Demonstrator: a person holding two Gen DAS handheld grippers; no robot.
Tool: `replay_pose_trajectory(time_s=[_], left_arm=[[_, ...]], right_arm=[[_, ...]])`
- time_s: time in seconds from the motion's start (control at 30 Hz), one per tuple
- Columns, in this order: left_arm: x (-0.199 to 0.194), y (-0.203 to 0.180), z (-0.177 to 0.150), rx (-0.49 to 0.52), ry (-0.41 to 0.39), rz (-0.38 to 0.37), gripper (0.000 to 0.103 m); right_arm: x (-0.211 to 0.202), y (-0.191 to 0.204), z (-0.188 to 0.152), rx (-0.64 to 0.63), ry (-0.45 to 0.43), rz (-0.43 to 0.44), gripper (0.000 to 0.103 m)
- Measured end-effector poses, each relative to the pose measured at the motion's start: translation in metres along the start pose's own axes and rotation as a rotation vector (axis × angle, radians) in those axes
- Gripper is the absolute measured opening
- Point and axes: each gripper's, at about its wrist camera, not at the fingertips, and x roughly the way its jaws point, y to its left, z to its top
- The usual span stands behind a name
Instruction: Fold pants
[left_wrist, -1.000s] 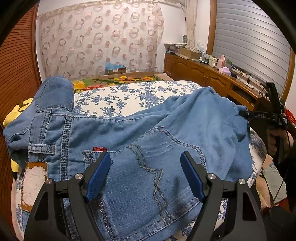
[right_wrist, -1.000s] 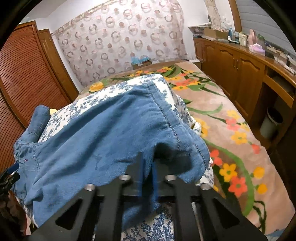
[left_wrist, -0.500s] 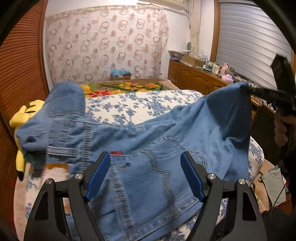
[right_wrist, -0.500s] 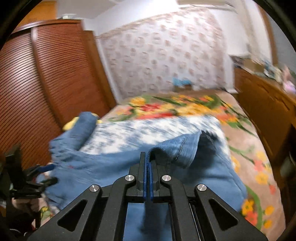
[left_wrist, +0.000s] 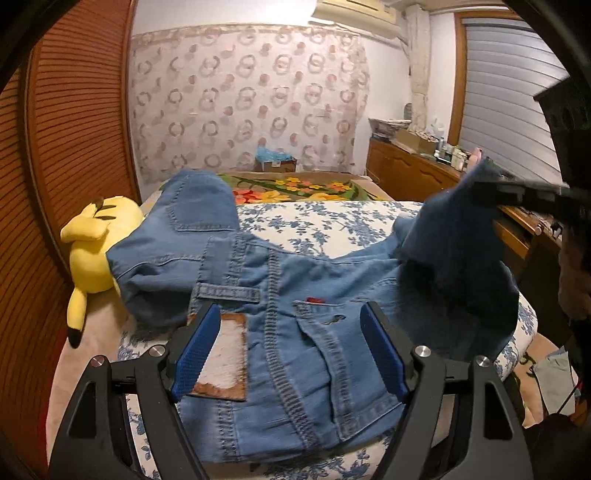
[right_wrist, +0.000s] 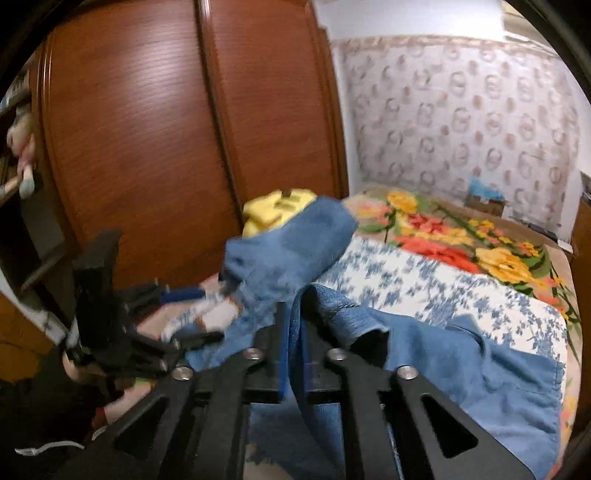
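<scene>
- Denim in mid-fold: faded blue jeans with heavy stitched seams (left_wrist: 295, 295) lie waistband-first across the bed's blue-and-white floral quilt (left_wrist: 332, 225), one leg end lifted off it.
- Right claw (right_wrist: 291, 332) is clamped shut on a raised fold of the jeans' leg fabric, held above the quilt.
- Left claw (left_wrist: 291, 354) hovers wide open over the waistband, just above the brown leather patch (left_wrist: 225, 358), gripping nothing.
- Risk, as judged from here: only a thin pinch of denim sits between the right claw's pads, so a quick swing toward the waistband could let the heavy cloth slip out, dropping the leg crooked.
- A second risk: with the left claw not pinning the waistband, drag from the lifted leg may pull the whole garment across the quilt and bunch it.
- Left wrist view alone shows the back pocket, red tab and belt loop, plus the yellow plush toy (left_wrist: 96, 251) beside the quilt.
- Right wrist view alone shows the pinch itself, though motion blur softens the fabric beyond it.
</scene>
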Motion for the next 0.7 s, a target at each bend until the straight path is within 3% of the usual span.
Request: replay_pose_trajectory(time_s=[0.07, 0.13, 0.27, 0.57, 0.7], left_arm=[[0.002, 0.001, -0.002, -0.005, 0.001, 0.0, 0.079], [0.003, 0.001, -0.003, -0.007, 0.002, -0.003, 0.079], [0.009, -0.005, -0.005, -0.003, 0.009, -0.025, 0.079], [0.023, -0.032, -0.011, 0.049, 0.037, -0.104, 0.077], [0.03, -0.048, -0.012, 0.086, 0.054, -0.15, 0.055]], right_arm=[[0.005, 0.001, 0.0, -0.011, 0.021, -0.008, 0.031], [0.004, -0.005, 0.005, -0.01, 0.036, -0.022, 0.04], [0.002, -0.02, 0.014, -0.002, 0.04, -0.086, 0.04], [0.015, -0.054, -0.014, 0.067, 0.105, -0.208, 0.04], [0.038, -0.076, -0.031, 0.13, 0.16, -0.227, 0.04]])
